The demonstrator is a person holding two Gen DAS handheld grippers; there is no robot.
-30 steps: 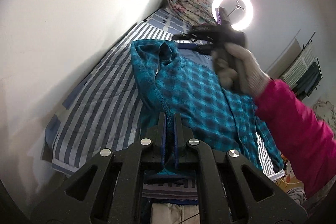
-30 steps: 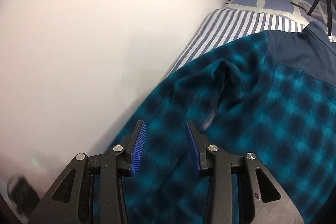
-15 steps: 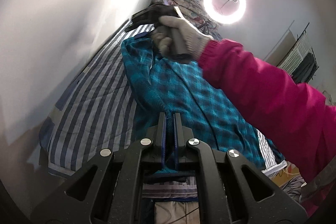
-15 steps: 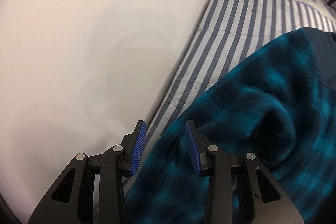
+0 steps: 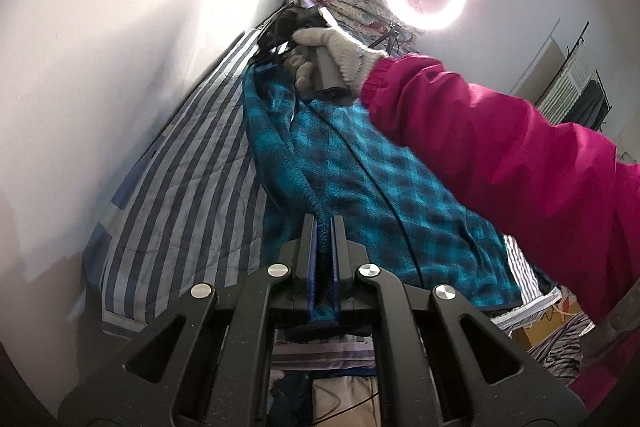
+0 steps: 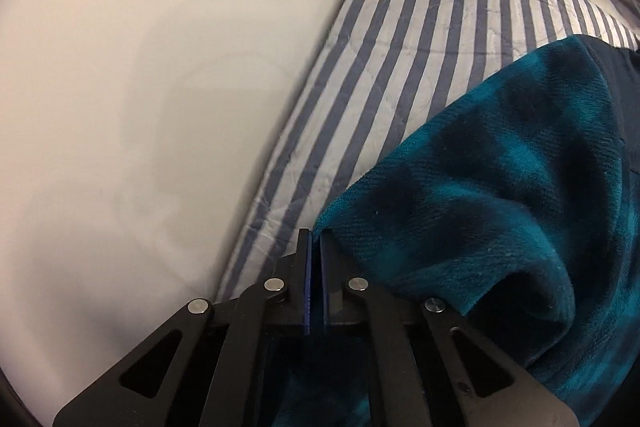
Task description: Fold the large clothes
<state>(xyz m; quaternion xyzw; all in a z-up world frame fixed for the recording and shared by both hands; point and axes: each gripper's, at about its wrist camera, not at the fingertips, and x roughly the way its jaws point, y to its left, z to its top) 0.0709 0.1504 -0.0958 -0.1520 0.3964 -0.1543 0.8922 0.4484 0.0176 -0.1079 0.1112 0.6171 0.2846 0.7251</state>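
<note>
Garment: teal plaid shirt [image 5: 360,187] spread on striped bed [image 5: 180,195] | Left gripper [image 5: 324,223]: fingers clamped on shirt hem | Right gripper [image 6: 315,235]: fingers closing on shirt edge near collar; cloth between pads barely visible | Shirt's far side hidden by pink sleeve [image 5: 500,139].

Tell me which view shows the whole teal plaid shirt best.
The left wrist view: the teal plaid shirt lies lengthwise on the striped bedspread, pinched in the left gripper. The right wrist view shows only a bunched edge at the right gripper.
</note>
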